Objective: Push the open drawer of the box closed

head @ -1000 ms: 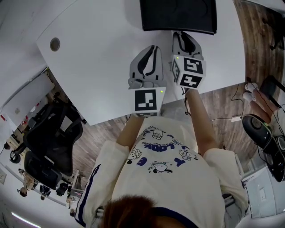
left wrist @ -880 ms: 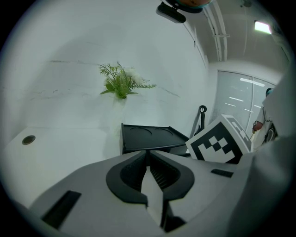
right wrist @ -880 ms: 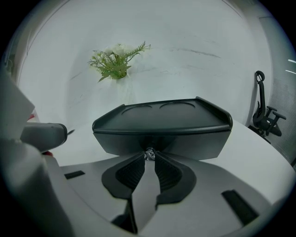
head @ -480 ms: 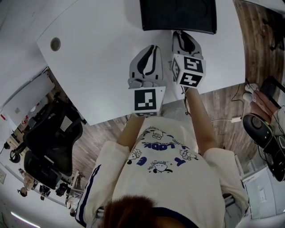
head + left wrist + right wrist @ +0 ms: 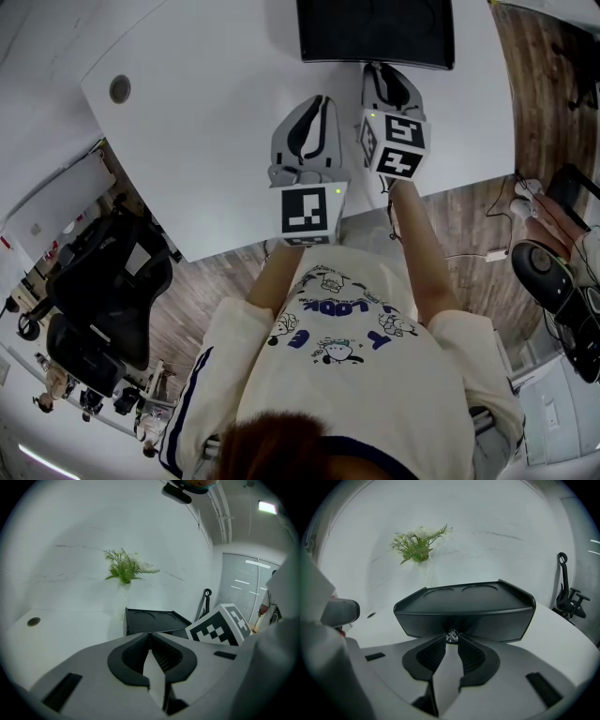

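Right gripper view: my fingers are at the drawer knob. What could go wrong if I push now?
1. The shut right gripper sits at only the small rounded knob; the tips may slip off it sideways.
2. Nothing braces the black box: the left gripper is shut and apart from it, so the box might slide across the white table instead of the drawer closing.

I read the head view as bright and even, white table (image 5: 216,141) nearly washed out, edges bowed | both gripper views ringed by black vignette, near foreground soft | ceiling light (image 5: 267,507) flares far right | box (image 5: 464,613) front dark, small glint on its knob (image 5: 451,636)
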A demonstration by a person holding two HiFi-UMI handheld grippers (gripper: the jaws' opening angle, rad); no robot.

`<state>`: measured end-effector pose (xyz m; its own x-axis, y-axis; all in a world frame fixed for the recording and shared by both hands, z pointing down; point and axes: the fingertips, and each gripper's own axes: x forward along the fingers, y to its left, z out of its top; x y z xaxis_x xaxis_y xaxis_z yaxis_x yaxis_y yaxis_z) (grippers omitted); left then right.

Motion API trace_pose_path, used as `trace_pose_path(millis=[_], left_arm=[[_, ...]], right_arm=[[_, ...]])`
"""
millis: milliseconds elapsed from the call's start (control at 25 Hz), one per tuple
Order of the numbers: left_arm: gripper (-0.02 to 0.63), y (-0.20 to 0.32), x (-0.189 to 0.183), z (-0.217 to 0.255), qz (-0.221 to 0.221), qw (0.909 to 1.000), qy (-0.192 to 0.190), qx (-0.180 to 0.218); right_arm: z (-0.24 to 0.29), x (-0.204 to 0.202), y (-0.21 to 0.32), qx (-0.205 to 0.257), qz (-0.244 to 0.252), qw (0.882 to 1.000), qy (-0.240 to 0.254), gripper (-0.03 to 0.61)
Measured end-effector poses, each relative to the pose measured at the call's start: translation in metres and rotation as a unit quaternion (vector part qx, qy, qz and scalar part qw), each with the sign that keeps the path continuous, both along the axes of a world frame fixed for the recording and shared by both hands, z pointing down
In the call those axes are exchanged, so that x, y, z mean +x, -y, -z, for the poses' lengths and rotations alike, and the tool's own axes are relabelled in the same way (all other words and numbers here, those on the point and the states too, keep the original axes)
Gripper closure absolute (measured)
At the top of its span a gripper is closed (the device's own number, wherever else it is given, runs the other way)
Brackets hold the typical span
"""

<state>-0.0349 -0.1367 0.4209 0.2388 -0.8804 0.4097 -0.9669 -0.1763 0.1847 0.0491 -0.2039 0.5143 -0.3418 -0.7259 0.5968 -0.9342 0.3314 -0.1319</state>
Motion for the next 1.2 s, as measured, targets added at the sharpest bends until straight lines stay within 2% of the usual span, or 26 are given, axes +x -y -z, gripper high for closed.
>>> trace_pose_path(millis=[120,240,600,760,1200], left_arm=[[0.581,-0.001,0.0,0.004,0.004,1.0,-0.002,0.005],[0.581,-0.001,-0.001,0.011,0.009,0.9999,-0.003,0.012],[0.581,-0.006,-0.001,0.046,0.016,0.9987,-0.004,0.048],[0.581,-0.009,-0.001,0.058,0.017,0.9978,0.0,0.064],[0.581,-0.026,-0.001,0.092,0.026,0.9953,-0.004,0.094]], right_arm=[[0.004,-0.001,-0.008,0.004,0.009,1.0,-0.001,0.431],[0.016,-0.003,-0.02,0.007,0.008,1.0,0.012,0.433],[0.095,0.002,-0.053,0.089,-0.007,0.995,0.045,0.524],[0.117,0.002,-0.06,0.111,-0.008,0.992,0.065,0.531],[0.165,0.012,-0.075,0.169,-0.019,0.983,0.069,0.535]])
